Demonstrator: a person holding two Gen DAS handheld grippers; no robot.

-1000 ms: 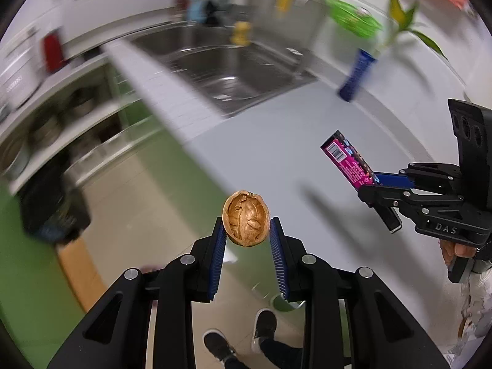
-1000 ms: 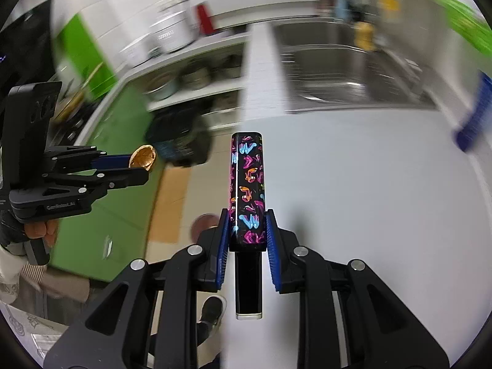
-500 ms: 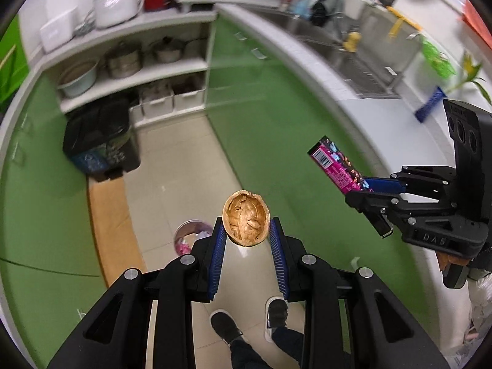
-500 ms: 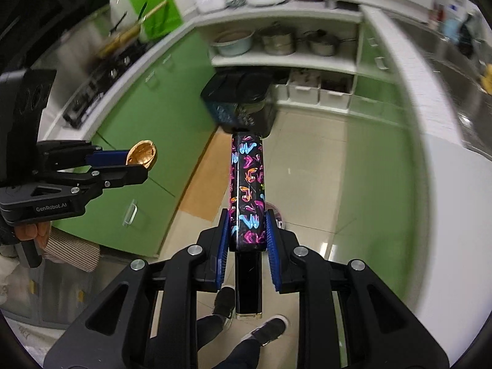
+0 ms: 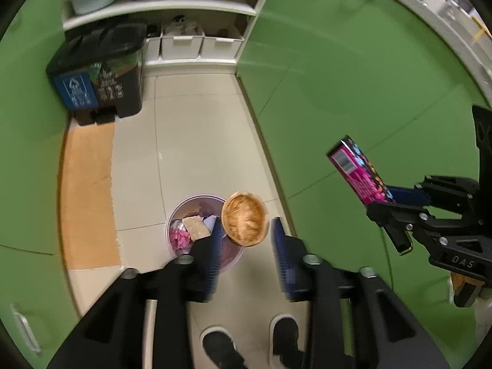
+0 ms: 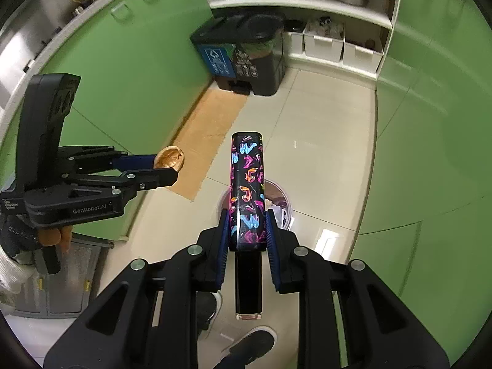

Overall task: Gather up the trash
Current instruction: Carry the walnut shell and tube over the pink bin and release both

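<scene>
While both grippers hang over the floor, the small round bin (image 5: 196, 212) sits below them, already holding scraps. The right gripper (image 6: 246, 230) has its jaws pinching a long patterned box (image 6: 247, 184) near its middle; it looks stiff and light. The left gripper (image 5: 246, 240) shows jaws spread beside the walnut shell (image 5: 244, 223), brittle, featherlight.

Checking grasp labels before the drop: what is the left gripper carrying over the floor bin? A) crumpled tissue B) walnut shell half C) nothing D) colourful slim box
B: the left gripper has a walnut shell half between its pads above the small bin; the colourful slim box is in the right gripper.
</scene>
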